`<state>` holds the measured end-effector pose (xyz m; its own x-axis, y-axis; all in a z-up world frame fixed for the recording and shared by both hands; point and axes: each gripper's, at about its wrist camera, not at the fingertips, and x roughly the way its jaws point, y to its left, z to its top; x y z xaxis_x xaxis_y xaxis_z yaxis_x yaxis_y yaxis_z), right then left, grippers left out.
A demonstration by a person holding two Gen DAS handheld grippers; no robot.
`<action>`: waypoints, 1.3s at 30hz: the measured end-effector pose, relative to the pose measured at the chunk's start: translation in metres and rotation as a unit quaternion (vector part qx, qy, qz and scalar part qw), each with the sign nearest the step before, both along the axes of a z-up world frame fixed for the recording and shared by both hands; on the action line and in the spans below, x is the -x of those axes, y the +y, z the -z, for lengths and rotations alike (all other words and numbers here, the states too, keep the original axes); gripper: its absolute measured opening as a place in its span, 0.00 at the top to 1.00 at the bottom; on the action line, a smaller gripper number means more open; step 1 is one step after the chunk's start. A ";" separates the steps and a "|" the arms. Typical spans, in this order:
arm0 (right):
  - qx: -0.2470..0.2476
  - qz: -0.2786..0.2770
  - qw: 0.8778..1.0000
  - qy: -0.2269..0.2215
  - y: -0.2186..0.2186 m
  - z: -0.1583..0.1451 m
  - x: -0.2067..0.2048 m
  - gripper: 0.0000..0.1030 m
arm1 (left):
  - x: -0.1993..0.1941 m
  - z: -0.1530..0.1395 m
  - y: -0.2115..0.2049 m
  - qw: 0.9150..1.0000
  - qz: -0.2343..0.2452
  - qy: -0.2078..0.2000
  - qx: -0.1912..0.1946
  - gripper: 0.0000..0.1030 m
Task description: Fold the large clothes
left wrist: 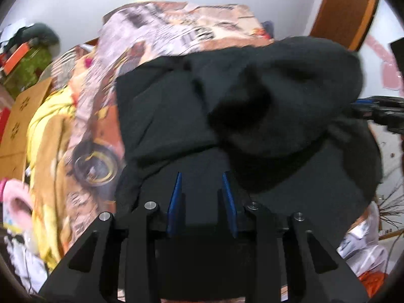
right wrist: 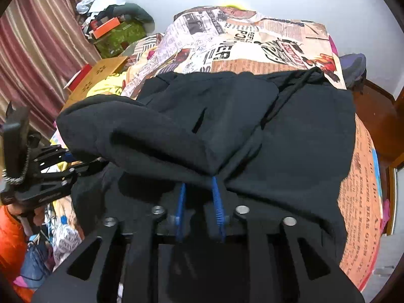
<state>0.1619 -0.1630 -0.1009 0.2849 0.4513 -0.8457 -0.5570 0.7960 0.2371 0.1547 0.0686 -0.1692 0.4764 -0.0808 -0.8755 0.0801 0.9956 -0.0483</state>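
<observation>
**Black garment part-folded, both grippers at its near edge**

On the bed, over a newspaper-print cover (right wrist: 252,40), lies a large black garment (right wrist: 303,131), spread flat on its right side with a drawstring (right wrist: 290,93) trailing across it. A thick fold of the same cloth (right wrist: 141,136) is raised and rolled over toward the left.

From the right wrist view, the right gripper (right wrist: 199,184) sits at the near edge of the garment. Its blue fingers (right wrist: 216,202) stand narrowly apart, and the raised fold comes down to their tips; whether they pinch it cannot be told, as black cloth hides the tips.

From the left wrist view, the left gripper (left wrist: 202,179) points down over flat black fabric, its blue fingers (left wrist: 176,197) a little parted with nothing gripped between them. The bunched fold (left wrist: 277,96) rises just beyond and right of them.
</observation>
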 end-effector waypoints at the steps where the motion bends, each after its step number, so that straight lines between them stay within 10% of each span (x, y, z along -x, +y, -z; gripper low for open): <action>1: 0.000 0.002 1.000 0.000 -0.003 -0.002 0.001 0.78 | 0.001 0.000 0.005 1.000 -0.007 0.000 -0.008 0.69; 9: -0.025 0.043 0.997 -0.052 -0.019 -0.047 -0.008 0.77 | -0.011 -0.056 0.022 0.996 -0.039 -0.079 -0.007 0.66; 14: -0.053 0.054 0.994 -0.074 -0.004 -0.053 -0.011 0.56 | -0.025 -0.083 0.007 0.992 -0.027 -0.122 0.031 0.61; 29: 0.019 0.017 1.000 -0.004 0.019 0.025 -0.006 0.55 | -0.023 0.013 -0.033 0.999 0.014 -0.019 0.038 0.51; 39: -0.033 0.100 0.993 -0.053 -0.031 -0.021 -0.026 0.55 | -0.038 -0.035 0.014 0.996 -0.040 -0.077 0.031 0.51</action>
<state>0.1877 -0.1937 -0.0802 0.4599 0.4301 -0.7768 -0.4139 0.8778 0.2410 0.1922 0.0829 -0.1342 0.6114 -0.0894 -0.7863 0.0124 0.9946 -0.1034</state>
